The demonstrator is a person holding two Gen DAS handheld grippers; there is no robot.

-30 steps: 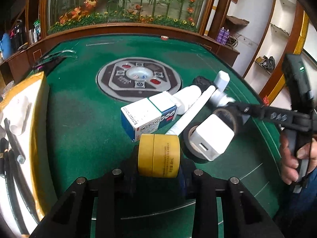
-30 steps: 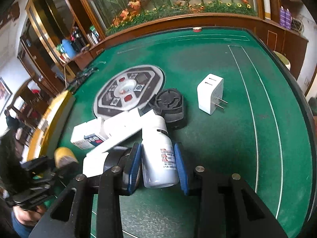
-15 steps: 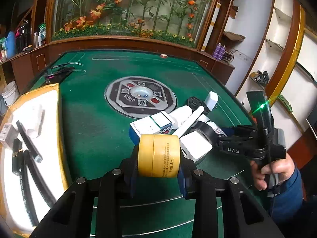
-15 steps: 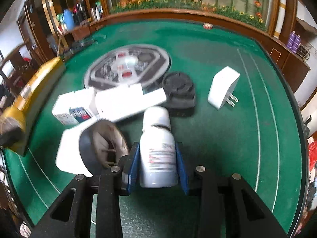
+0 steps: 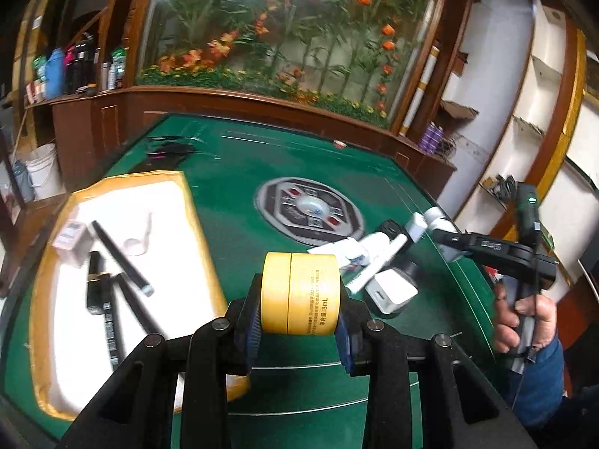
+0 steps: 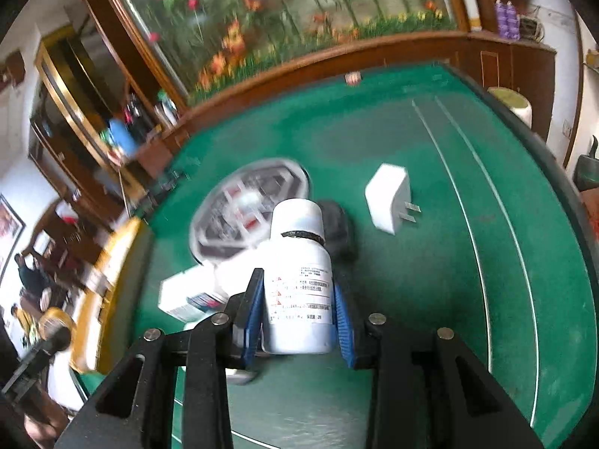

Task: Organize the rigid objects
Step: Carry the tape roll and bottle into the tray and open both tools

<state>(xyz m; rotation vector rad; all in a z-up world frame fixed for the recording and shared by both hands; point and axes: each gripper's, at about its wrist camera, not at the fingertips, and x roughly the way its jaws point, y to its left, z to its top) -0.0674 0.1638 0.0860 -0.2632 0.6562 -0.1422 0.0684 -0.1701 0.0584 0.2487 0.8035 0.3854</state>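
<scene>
— Left wrist view first: what are we holding? Our left gripper point(image 5: 299, 331) has its fingers clamped on the yellow jar point(image 5: 301, 293), low in the centre of the frame, lifted above the green counter point(image 5: 232, 187).

— And where would it go? We judge the white tray point(image 5: 179, 247) with the yellow rim, at the left of the frame. It already carries several things: a small pink-and-white box point(image 5: 71, 234), a white spoon-like piece point(image 5: 136, 239) and a few black pens point(image 5: 119, 258).

— So part of the sorting looks done? Yes, we read it so. To the right of the jar a pile is left on the counter: a white charger point(image 5: 393, 292), a long white box point(image 5: 374, 262) and other things too blurred for us to name. At the right edge we see the other hand point(image 5: 524, 318) on its handle.

— Now the right wrist view? Our right gripper point(image 6: 297, 323) has its fingers closed on the white bottle point(image 6: 299, 280), in the lower middle, raised clear of the counter.

— What remains here? A white plug adapter point(image 6: 389, 198) lies alone at the upper right of centre, a dark round object point(image 6: 338, 232) sits behind the bottle, and a white carton point(image 6: 191, 297) rests left of it. The tray shows only as a blur at the left.

— Our judgement? Two things are in transit and at least four are left to move.
</scene>
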